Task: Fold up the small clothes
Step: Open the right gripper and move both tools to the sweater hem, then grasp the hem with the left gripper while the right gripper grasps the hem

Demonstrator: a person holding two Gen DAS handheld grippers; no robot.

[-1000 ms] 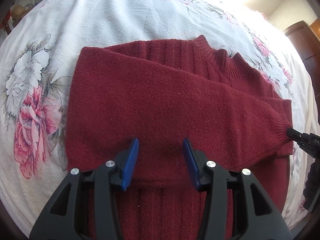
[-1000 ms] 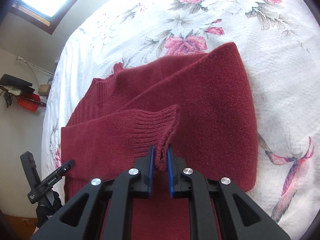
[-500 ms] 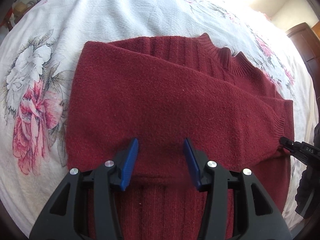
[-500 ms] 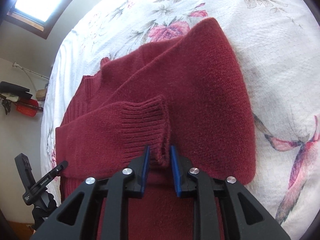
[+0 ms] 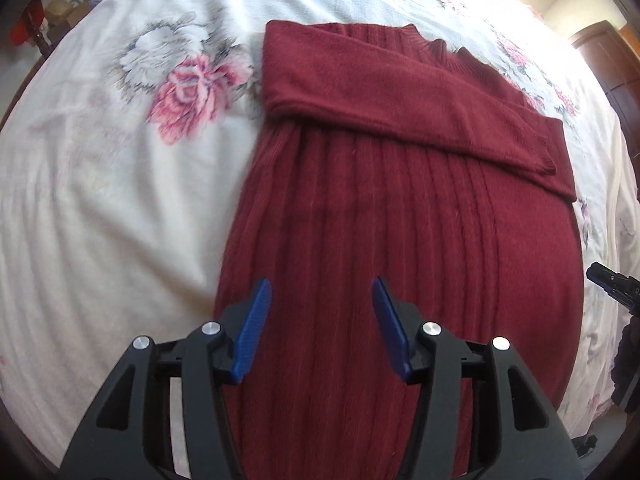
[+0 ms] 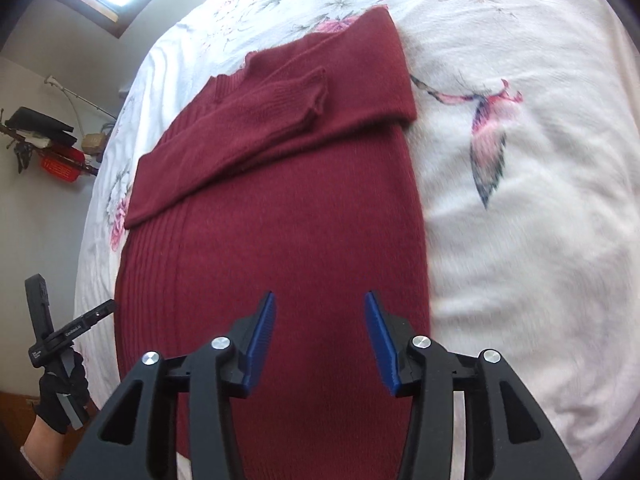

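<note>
One dark red sweater (image 5: 380, 240) with two folded sleeves is seen on one floral bedspread (image 5: 100, 200), and two grippers, left (image 5: 320, 328) and right (image 6: 320, 336), are counted.

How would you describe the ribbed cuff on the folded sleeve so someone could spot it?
On the white floral bedspread lies a dark red knitted sweater. Its sleeves are folded across the chest below the collar. The ribbed cuff ends the upper sleeve, its tight ridges standing out from the smoother knit around it.

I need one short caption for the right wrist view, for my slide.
Open right hand-held gripper above a dark red sweater, sleeves folded across the chest, on a floral bedsheet.
</note>
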